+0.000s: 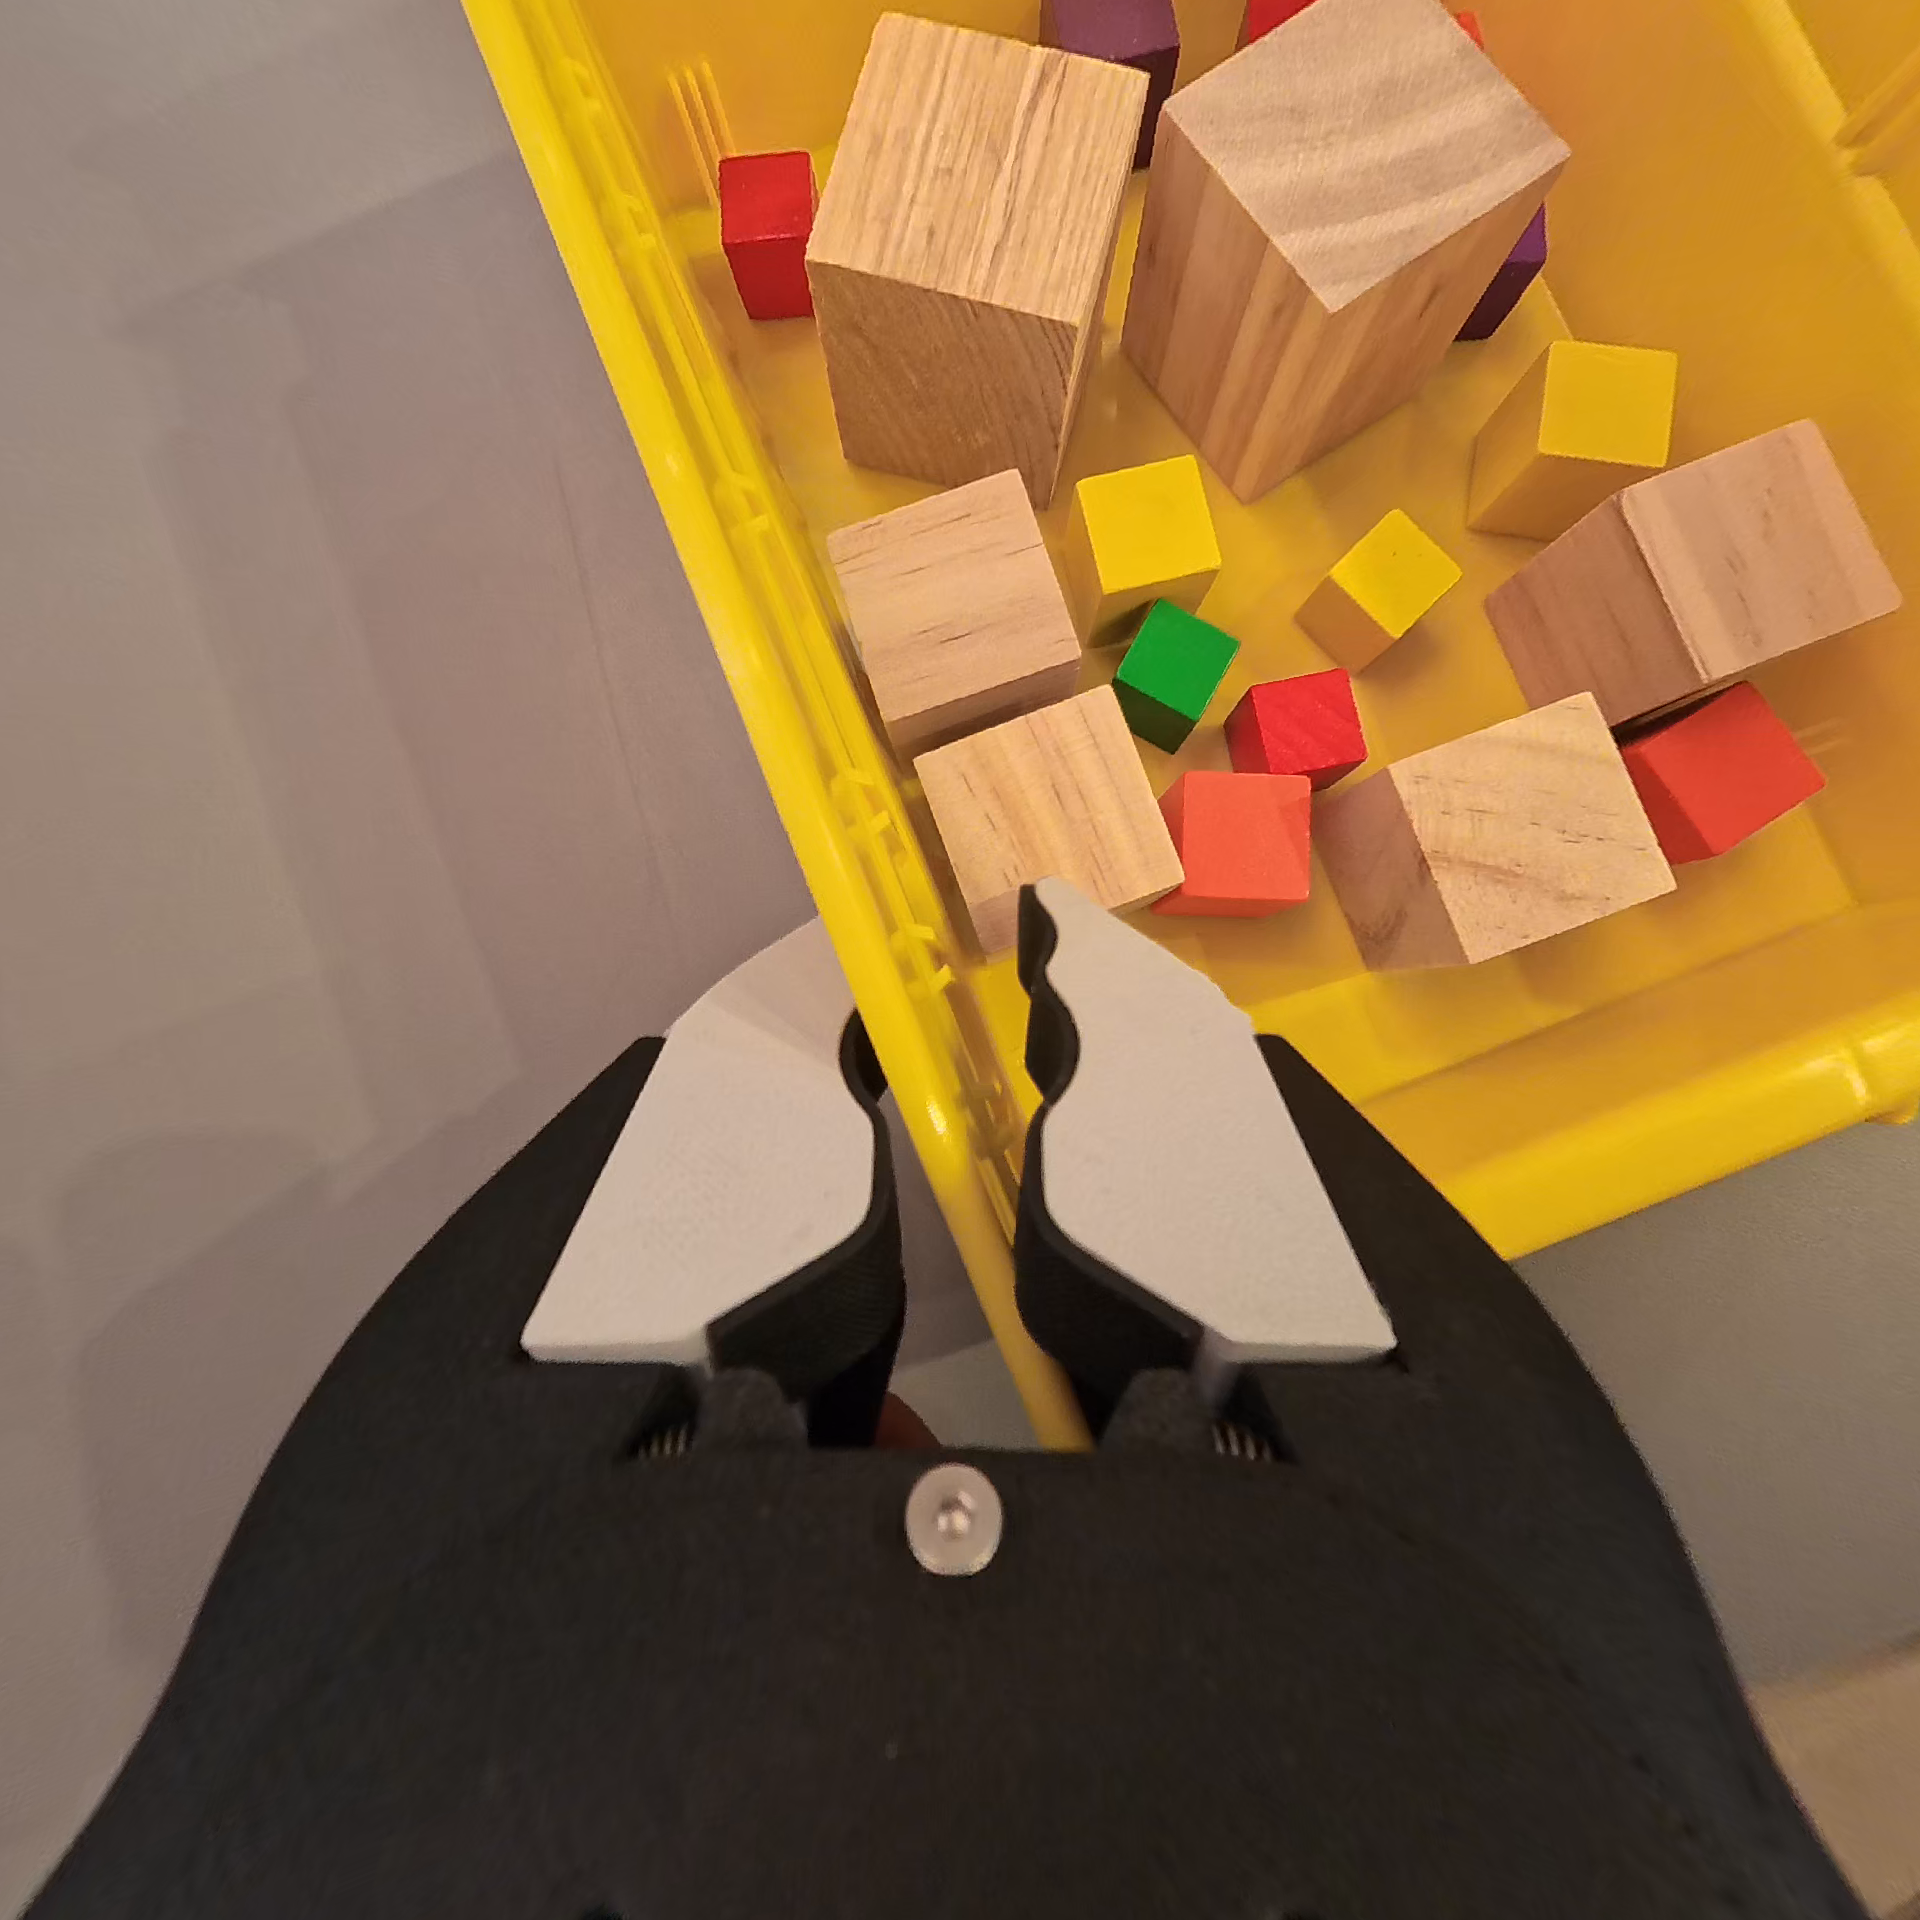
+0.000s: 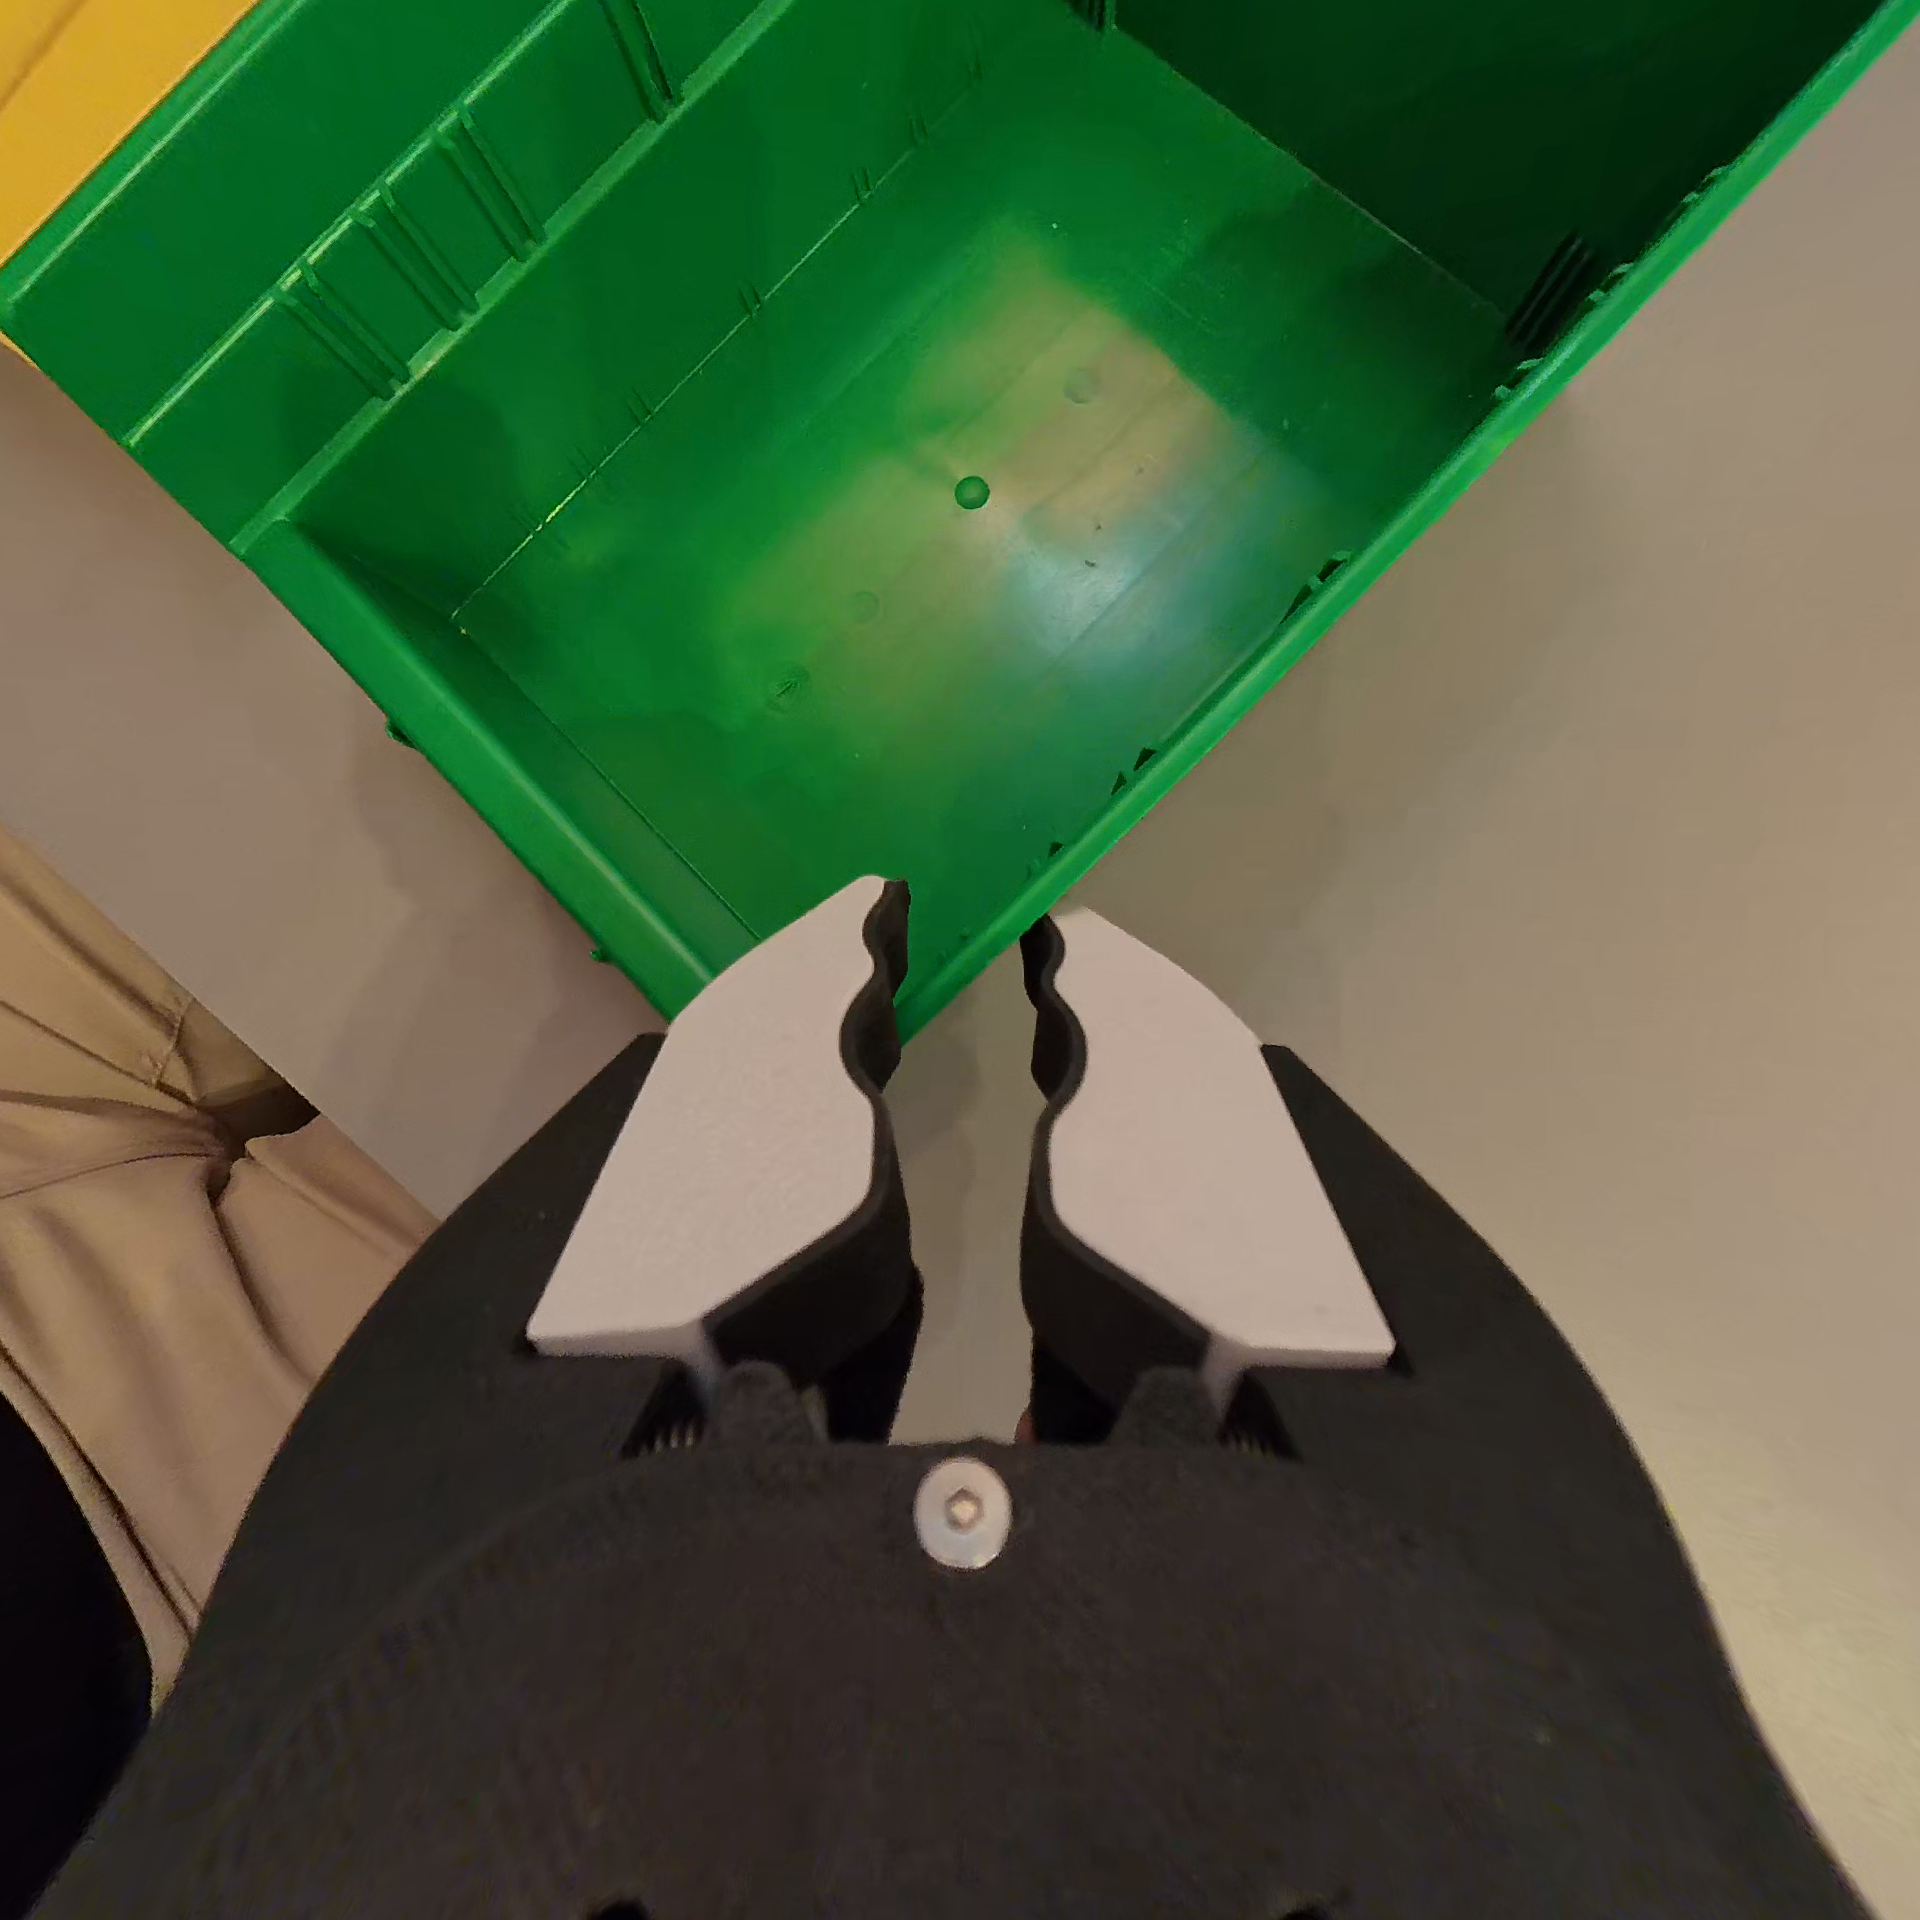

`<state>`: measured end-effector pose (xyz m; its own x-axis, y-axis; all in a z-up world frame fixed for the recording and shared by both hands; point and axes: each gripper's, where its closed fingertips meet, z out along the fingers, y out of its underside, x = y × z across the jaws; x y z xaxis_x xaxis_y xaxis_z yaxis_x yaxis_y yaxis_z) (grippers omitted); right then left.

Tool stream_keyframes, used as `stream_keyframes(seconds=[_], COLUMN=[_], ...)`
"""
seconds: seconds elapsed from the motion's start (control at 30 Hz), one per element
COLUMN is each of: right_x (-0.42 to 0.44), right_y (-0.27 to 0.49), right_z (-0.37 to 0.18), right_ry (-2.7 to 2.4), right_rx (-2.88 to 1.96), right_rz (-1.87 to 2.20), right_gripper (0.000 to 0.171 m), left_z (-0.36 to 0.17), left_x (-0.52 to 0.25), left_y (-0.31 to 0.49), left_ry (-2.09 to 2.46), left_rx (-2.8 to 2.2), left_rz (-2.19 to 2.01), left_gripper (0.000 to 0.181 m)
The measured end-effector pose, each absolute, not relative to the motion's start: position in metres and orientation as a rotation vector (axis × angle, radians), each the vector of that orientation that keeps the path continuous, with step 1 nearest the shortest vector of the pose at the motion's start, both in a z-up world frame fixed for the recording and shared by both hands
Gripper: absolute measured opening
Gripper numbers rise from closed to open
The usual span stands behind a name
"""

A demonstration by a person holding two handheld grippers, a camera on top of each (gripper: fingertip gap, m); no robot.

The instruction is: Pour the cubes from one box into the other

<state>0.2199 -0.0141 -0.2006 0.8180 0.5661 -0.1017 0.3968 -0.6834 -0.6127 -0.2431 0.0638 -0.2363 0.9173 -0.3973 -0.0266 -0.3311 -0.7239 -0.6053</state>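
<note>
The yellow box [image 1: 1558, 1101] holds several cubes: large plain wooden cubes [image 1: 966, 249], smaller wooden ones [image 1: 1507, 831], and small red [image 1: 1299, 727], orange [image 1: 1236, 842], yellow [image 1: 1143, 530], green [image 1: 1174, 670] and purple ones. My left gripper [image 1: 935, 935] is shut on the box's left wall near its front corner, one finger outside and one inside. The green box [image 2: 582, 332] is empty and rests on the table. My right gripper [image 2: 961, 920] is shut on its rim at the near corner, the left fingertip inside the box and the right one outside.
The pale table top [image 2: 1558, 935] lies around the green box. A corner of the yellow box [image 2: 62, 125] shows at the top left of the right wrist view. A person's beige clothing [image 2: 104, 1195] is at the table's left edge.
</note>
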Motion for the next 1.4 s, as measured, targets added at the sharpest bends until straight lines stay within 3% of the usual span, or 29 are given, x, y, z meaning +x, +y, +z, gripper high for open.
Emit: stream_keyframes(seconds=[0.57,0.67,0.73,0.87,0.97,1.03,1.13,1.23,1.4], right_x=[0.219,0.223,0.23,0.223,0.143,0.085,0.008,-0.034,-0.07], right_y=[-0.055,-0.074,-0.071,-0.056,-0.036,-0.039,-0.035,-0.009,-0.002], right_z=[-0.203,-0.203,-0.189,-0.145,-0.095,-0.103,-0.13,-0.158,-0.202], right_ry=[-0.963,-0.996,-0.974,-0.92,-0.868,-0.986,-1.162,-1.198,-1.311], right_rx=[-2.524,-2.619,-2.616,-2.555,-2.324,-2.368,-2.44,-2.504,-2.633], right_rz=[0.441,0.532,0.46,0.348,0.598,0.665,0.703,0.611,0.559], right_gripper=[0.014,0.037,0.052,0.057,0.055,0.063,0.077,0.078,0.061], left_z=[-0.238,-0.237,-0.237,-0.224,-0.208,-0.199,-0.19,-0.206,-0.227], left_x=[-0.245,-0.241,-0.246,-0.25,-0.265,-0.269,-0.26,-0.252,-0.243], left_y=[0.014,-0.01,-0.012,-0.009,0.011,0.024,0.045,0.055,0.058], left_ry=[0.432,0.375,0.308,0.252,0.232,0.297,0.339,0.466,0.583], left_rx=[-2.506,-2.529,-2.536,-2.497,-2.46,-2.471,-2.472,-2.561,-2.643], left_rz=[-0.228,-0.349,-0.428,-0.638,-0.616,-0.566,-0.602,-0.511,-0.534], left_gripper=[0.016,0.024,0.05,0.063,0.068,0.069,0.068,0.068,0.025])
